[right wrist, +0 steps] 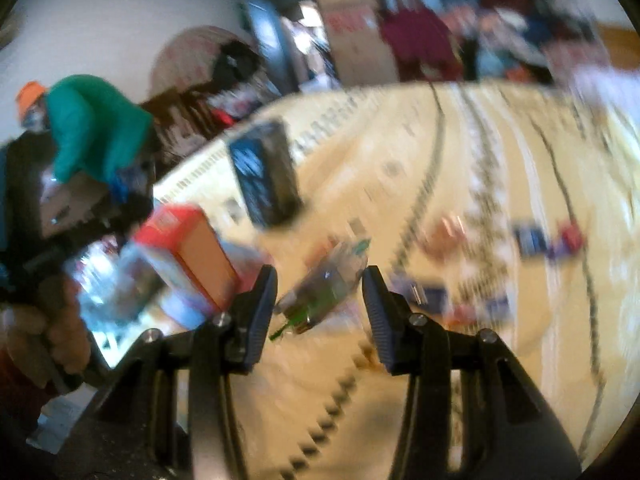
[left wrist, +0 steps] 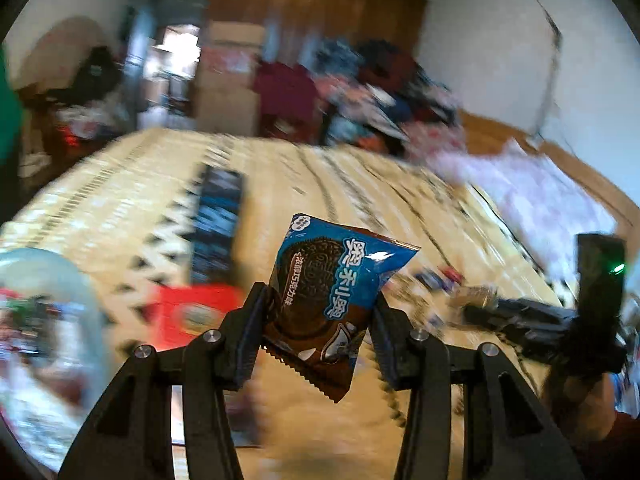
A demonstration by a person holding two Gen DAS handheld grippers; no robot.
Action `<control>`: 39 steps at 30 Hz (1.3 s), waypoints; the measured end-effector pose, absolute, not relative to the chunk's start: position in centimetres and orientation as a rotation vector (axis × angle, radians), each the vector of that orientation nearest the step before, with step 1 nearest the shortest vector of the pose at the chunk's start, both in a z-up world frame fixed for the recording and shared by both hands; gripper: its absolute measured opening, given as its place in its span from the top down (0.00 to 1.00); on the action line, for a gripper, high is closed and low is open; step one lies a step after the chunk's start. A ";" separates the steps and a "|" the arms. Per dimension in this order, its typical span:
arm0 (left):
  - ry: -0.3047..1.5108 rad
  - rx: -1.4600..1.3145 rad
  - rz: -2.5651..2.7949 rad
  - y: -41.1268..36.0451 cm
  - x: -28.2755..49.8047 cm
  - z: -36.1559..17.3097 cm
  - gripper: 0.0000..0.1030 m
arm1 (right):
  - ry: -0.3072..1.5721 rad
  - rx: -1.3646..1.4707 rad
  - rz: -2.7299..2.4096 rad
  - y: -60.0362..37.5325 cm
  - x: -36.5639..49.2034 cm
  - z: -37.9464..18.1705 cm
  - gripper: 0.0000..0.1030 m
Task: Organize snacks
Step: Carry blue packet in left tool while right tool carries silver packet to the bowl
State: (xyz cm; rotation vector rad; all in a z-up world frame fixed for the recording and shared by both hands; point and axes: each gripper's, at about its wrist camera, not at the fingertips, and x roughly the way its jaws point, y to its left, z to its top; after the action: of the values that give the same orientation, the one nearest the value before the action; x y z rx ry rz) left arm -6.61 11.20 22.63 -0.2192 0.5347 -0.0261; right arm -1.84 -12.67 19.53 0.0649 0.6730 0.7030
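Blue and brown foil marks the one cookie packet (left wrist: pixel 326 304) clamped between the two black fingers of the left gripper (left wrist: pixel 320 320), lifted clear of the cream patterned mat (left wrist: pixel 120 208). The packet stands tilted, its crimped lower edge hanging below the fingertips.

Taking the red box (left wrist: pixel 192 312) as the landmark: in the left wrist view it lies on the mat just left of and behind the held packet. One dark blue box (left wrist: pixel 218 216) lies on the mat beyond the red box. One clear plastic tub (left wrist: pixel 44 320) sits to the left of the red box, at the picture's edge. Well to the right of the red box, a few small wrapped snacks (left wrist: pixel 440 280) are scattered on the mat; blur makes their count uncertain.

The right gripper (right wrist: pixel 320 304) has its jaws spread wide with nothing between the pads. Beyond its gap, right of the red box (right wrist: pixel 192 256), lies one clear wrapper with green print (right wrist: pixel 328 284).
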 end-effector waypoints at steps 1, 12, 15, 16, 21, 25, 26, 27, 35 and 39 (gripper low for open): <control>0.520 -0.221 0.014 12.5 -7.3 23.3 0.52 | 0.643 0.058 0.729 -11.7 -1.8 20.9 0.61; 0.505 -0.266 0.295 23.9 -14.9 24.3 0.52 | 0.689 -0.082 0.895 -2.2 1.3 25.1 0.46; 0.542 -0.292 0.297 24.3 -15.2 22.8 0.52 | 0.863 -0.086 0.803 -3.3 2.0 18.3 0.37; 0.546 -0.299 0.297 24.5 -15.5 22.4 0.52 | 0.945 -0.044 0.764 -3.8 2.4 15.6 0.38; 0.555 -0.342 0.295 24.7 -15.2 21.6 0.52 | 1.098 0.151 0.648 -3.2 0.0 6.3 0.46; 0.546 -0.322 0.283 24.4 -15.6 21.9 0.52 | 1.096 0.144 0.579 -0.1 -1.0 4.0 0.46; 0.550 -0.315 0.283 24.3 -15.6 21.7 0.51 | 1.103 0.138 0.557 0.4 -0.7 3.4 0.46; 0.555 -0.315 0.283 24.3 -15.6 21.6 0.51 | 1.109 0.132 0.540 0.7 -0.5 3.0 0.46; 0.566 -0.334 0.271 24.9 -16.2 21.0 0.52 | 1.104 0.102 0.491 -0.5 0.0 2.8 0.60; 0.551 -0.341 0.272 25.0 -16.5 21.2 0.52 | 0.979 0.274 0.650 -3.6 -1.1 7.9 0.60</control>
State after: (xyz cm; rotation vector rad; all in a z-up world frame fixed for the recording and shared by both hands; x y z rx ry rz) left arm -16.53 25.05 21.16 -0.3411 0.5506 0.2725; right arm -1.12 -3.59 7.87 0.2737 0.9788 0.6498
